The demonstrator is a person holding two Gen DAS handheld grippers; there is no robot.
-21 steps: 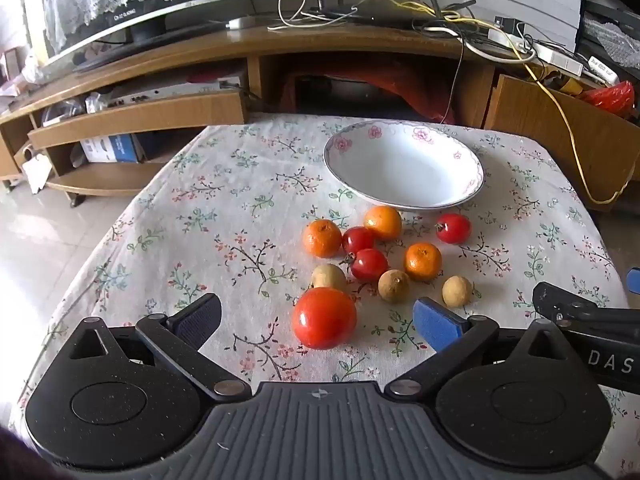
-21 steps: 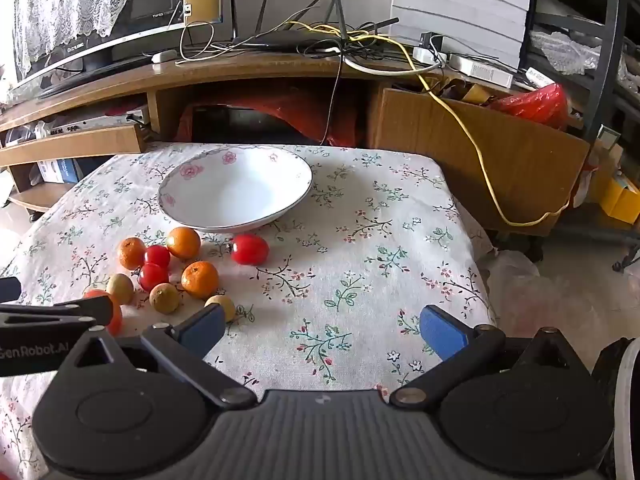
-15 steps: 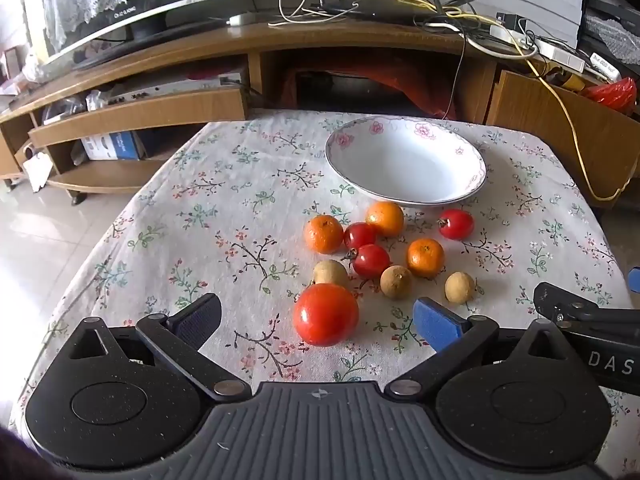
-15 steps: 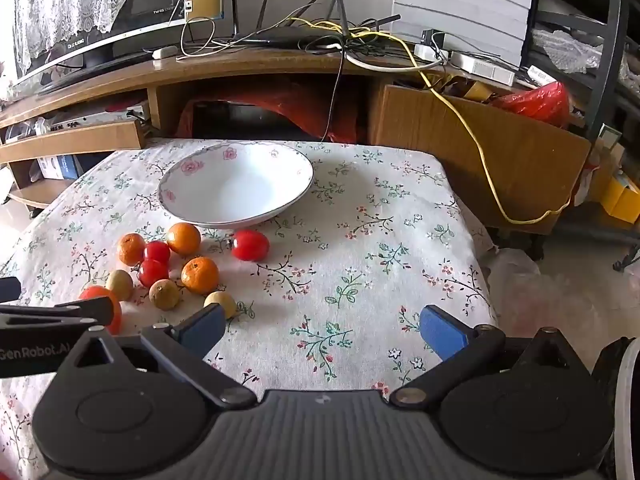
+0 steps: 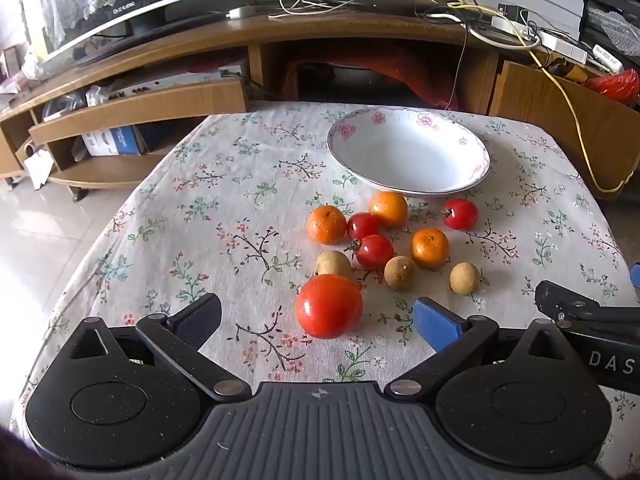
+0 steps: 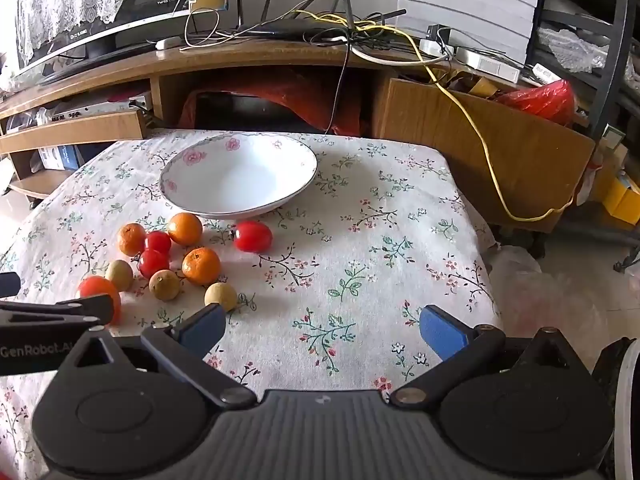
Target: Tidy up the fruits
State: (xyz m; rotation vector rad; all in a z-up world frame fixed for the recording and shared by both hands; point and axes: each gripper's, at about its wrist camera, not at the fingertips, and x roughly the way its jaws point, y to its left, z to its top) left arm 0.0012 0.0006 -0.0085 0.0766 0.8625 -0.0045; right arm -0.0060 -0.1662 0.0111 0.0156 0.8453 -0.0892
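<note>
My left tool (image 5: 318,316) spread | glossy round tomato (image 5: 329,306) between fingers, untouched | my right tool (image 6: 322,330) spread over floral-cloth desk (image 6: 360,240)

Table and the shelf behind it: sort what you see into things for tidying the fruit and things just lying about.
For the job:
- big tomato
- small tomatoes
- oranges
- brown fruits
- bowl, with nothing in it
- left tongs, open
- right tongs, open

Lying about:
- yellow cable
- television
- red bag
- cardboard box
</note>
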